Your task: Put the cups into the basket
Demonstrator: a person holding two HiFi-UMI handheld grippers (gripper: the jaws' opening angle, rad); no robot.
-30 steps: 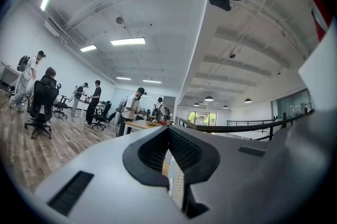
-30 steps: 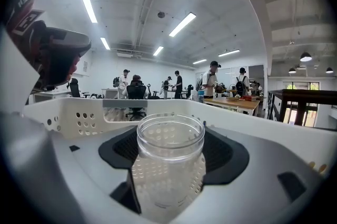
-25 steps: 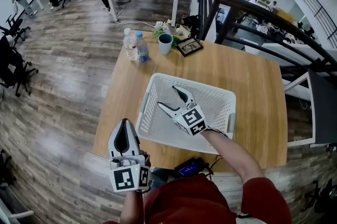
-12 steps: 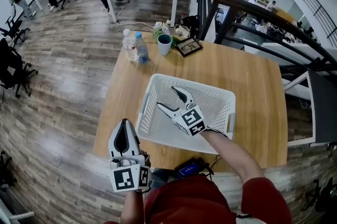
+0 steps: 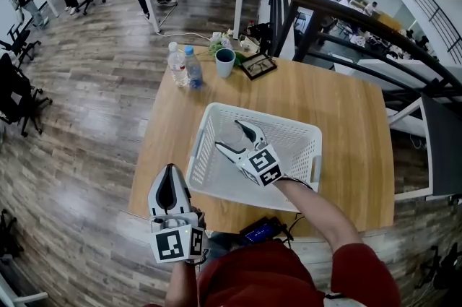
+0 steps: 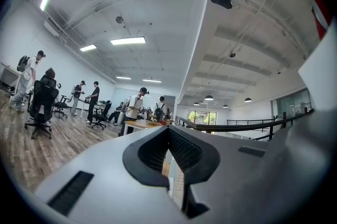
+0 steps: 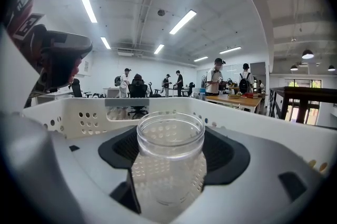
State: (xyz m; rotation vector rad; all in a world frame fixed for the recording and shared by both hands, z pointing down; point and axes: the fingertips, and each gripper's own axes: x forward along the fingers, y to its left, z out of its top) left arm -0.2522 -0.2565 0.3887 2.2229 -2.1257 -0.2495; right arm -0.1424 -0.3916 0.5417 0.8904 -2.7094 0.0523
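A white perforated basket [image 5: 253, 113] stands on the wooden table [image 5: 339, 110]. Inside it, my right gripper [image 5: 229, 133] is shut on a clear glass cup [image 7: 169, 165], held upright between the jaws close to the basket floor; in the head view the clear cup [image 5: 232, 137] is barely visible. The basket wall [image 7: 79, 112] surrounds it in the right gripper view. A teal cup [image 5: 225, 61] stands at the table's far edge. My left gripper [image 5: 171, 172] hangs at the table's near-left corner, shut and empty, and the left gripper [image 6: 171, 175] looks out towards the room.
Two plastic water bottles [image 5: 185, 64] stand left of the teal cup, with a small picture frame [image 5: 258, 64] and some clutter to its right. A dark device [image 5: 260, 230] lies at the near table edge. A black railing [image 5: 346, 24] runs behind the table. People stand at distant desks.
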